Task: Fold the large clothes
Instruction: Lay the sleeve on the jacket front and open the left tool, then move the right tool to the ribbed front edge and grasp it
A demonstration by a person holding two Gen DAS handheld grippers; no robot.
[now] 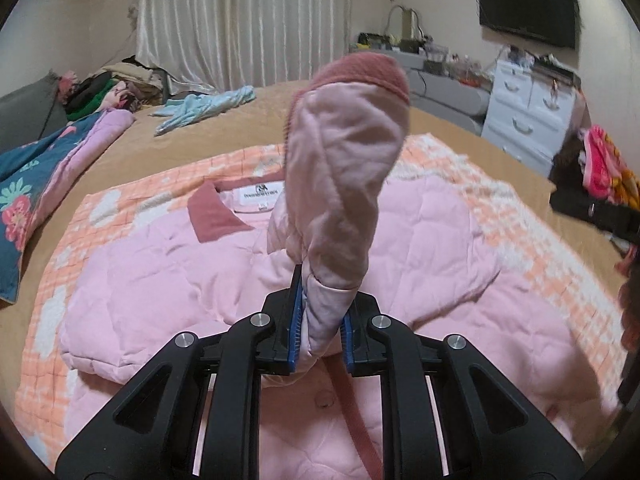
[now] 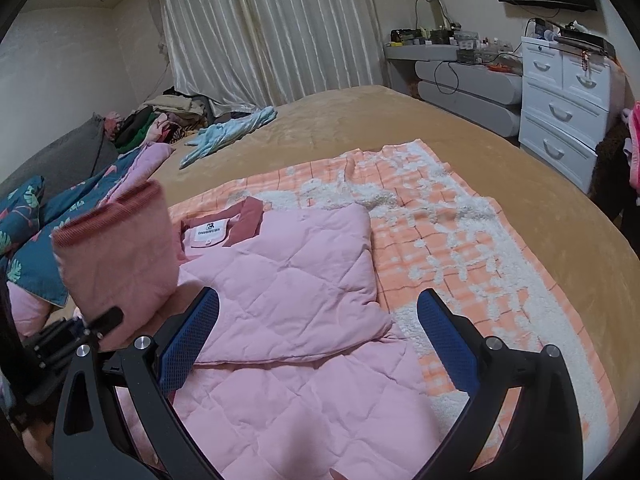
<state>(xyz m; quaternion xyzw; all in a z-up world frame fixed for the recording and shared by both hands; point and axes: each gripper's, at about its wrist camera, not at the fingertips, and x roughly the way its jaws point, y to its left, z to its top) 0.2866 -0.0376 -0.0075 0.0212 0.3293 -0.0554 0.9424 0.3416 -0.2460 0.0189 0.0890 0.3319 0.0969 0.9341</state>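
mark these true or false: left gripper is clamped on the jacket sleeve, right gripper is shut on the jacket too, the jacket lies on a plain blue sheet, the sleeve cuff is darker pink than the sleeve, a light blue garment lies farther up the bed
1. The left gripper is clamped on the sleeve of the pink jacket. True.
2. The right gripper is shut on the jacket. False: its jaws stand wide open above it, holding nothing.
3. The jacket lies on a plain blue sheet. False: it lies on an orange and white blanket.
4. The cuff is darker pink than the sleeve. True.
5. A light blue garment lies farther up the bed. True.
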